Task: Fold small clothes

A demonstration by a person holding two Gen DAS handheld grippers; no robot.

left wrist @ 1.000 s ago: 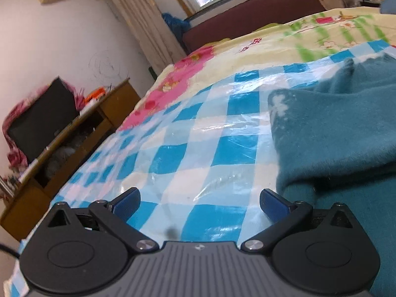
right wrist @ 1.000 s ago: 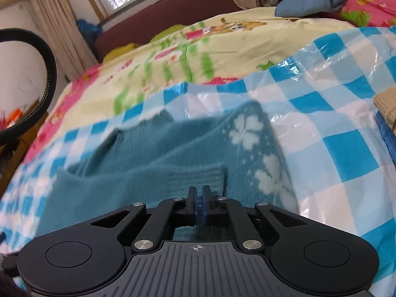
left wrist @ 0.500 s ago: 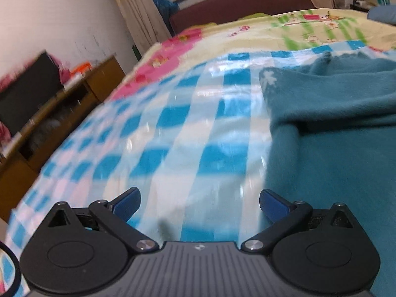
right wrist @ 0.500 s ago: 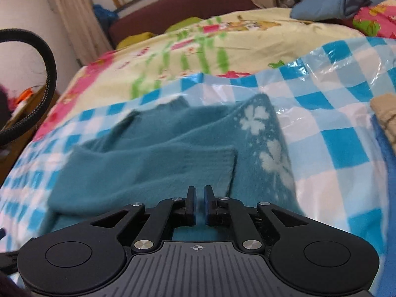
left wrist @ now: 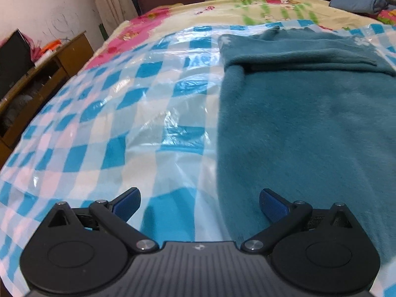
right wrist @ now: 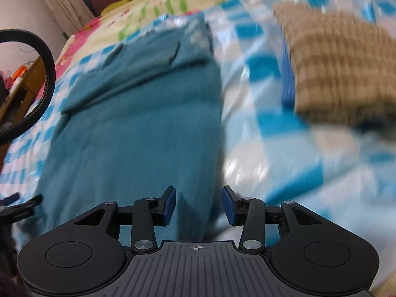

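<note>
A teal knit sweater (left wrist: 309, 113) lies flat on the blue-and-white checked plastic sheet (left wrist: 111, 123), its sleeves folded across the far part. White flower marks show near its far corners. My left gripper (left wrist: 199, 205) is open and hovers over the sweater's near left edge, nothing between its fingers. In the blurred right wrist view the same sweater (right wrist: 138, 128) runs down the middle. My right gripper (right wrist: 199, 205) hangs over the sweater's near right edge; its jaws are opening, the pads apart from the cloth.
A folded tan checked garment (right wrist: 341, 69) lies on the sheet to the right of the sweater. A wooden cabinet (left wrist: 37, 74) stands off the bed's left side. A black cable loop (right wrist: 37, 79) hangs at left. A blue folded cloth (left wrist: 358, 2) sits far right.
Both grippers drew back toward the sweater's near end. The right gripper, shut a second ago over the folded sleeve, has opened. The left stayed open and swung right, nearer the sweater's edge.
</note>
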